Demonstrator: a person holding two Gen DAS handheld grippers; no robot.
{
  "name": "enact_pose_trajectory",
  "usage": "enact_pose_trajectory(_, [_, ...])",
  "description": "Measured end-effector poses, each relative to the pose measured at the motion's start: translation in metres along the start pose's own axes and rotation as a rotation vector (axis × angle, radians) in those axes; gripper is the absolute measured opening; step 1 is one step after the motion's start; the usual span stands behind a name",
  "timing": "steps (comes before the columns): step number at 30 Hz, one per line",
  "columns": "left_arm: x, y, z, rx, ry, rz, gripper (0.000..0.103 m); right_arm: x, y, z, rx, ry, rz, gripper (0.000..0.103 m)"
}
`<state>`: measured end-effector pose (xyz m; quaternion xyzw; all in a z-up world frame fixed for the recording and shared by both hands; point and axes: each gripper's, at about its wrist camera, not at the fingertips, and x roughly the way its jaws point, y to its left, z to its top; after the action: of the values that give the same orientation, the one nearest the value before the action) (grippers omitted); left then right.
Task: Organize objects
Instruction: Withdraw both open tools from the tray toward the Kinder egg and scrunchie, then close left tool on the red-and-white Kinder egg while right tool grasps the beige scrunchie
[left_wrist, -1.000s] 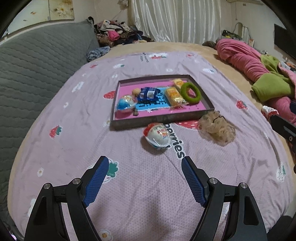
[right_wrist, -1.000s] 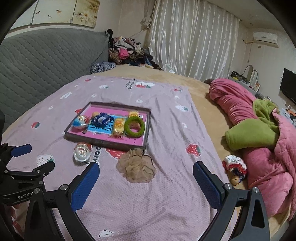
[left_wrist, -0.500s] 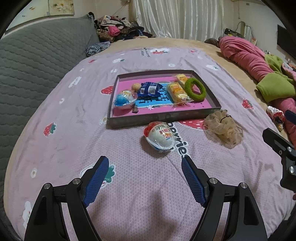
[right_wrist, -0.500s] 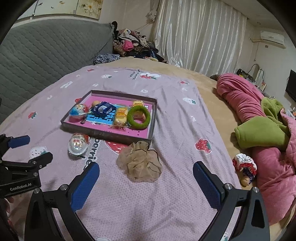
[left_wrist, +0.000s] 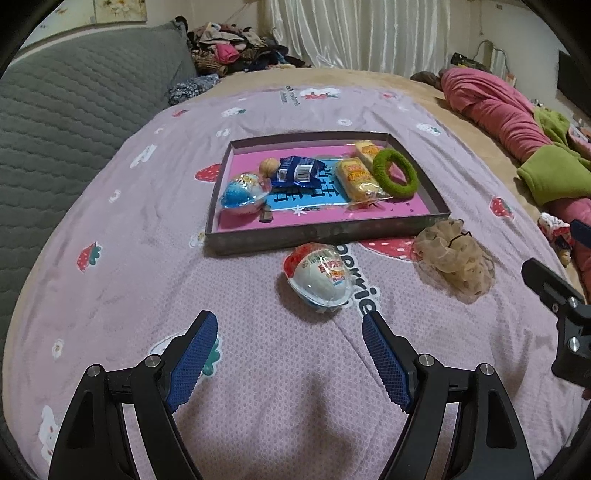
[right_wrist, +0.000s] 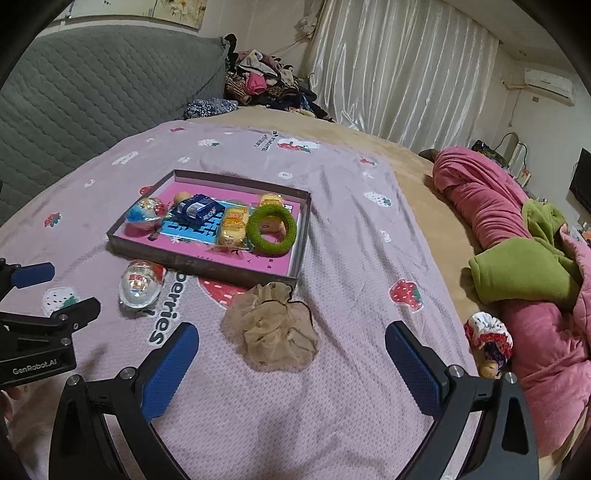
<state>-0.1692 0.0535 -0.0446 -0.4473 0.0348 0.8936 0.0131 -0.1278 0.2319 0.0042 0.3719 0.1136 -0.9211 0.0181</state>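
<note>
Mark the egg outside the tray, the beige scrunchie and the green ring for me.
egg (left_wrist: 319, 275), left wrist view, white shell.
beige scrunchie (right_wrist: 271, 326), right wrist view, middle folds.
green ring (right_wrist: 258, 240), right wrist view, near band.

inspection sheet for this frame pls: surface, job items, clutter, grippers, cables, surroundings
Surface: bed with pink strawberry-print blanket.
Job's things: shallow tray holds a blue egg toy, blue snack packet, two yellow cakes, green ring. Outside it, by its near wall: red-and-white egg toy, beige scrunchie.
Clutter: small doll at the blanket's edge.
Grippers: left gripper open, empty, short of the egg toy; right gripper open, empty, short of the scrunchie.
Cables: nothing seen.
Surroundings: grey headboard, clothes pile, curtain, pink and green bedding.
</note>
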Motion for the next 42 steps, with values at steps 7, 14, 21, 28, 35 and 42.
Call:
enact_pose_trajectory(7, [0.011, 0.001, 0.006, -0.012, 0.01, -0.003, 0.082, 0.013, -0.003, 0.004, -0.008, 0.016, 0.004, 0.102])
enact_pose_trajectory(14, [0.024, -0.009, 0.014, 0.019, 0.021, -0.001, 0.082, 0.03, -0.004, 0.001, -0.008, 0.042, 0.013, 0.102])
enact_pose_trajectory(21, [0.038, -0.01, 0.02, 0.01, 0.03, -0.01, 0.082, 0.049, -0.005, -0.003, -0.002, 0.071, 0.026, 0.102])
enact_pose_trajectory(28, [0.052, -0.011, 0.028, -0.001, 0.04, -0.017, 0.082, 0.062, -0.004, -0.002, -0.005, 0.081, 0.029, 0.102])
enact_pose_trajectory(35, [0.064, -0.011, 0.03, -0.003, 0.055, -0.014, 0.082, 0.079, -0.003, 0.0, -0.011, 0.11, 0.03, 0.102])
enact_pose_trajectory(42, [0.077, -0.011, 0.034, -0.007, 0.071, -0.02, 0.082, 0.101, -0.001, 0.002, -0.003, 0.135, 0.04, 0.102])
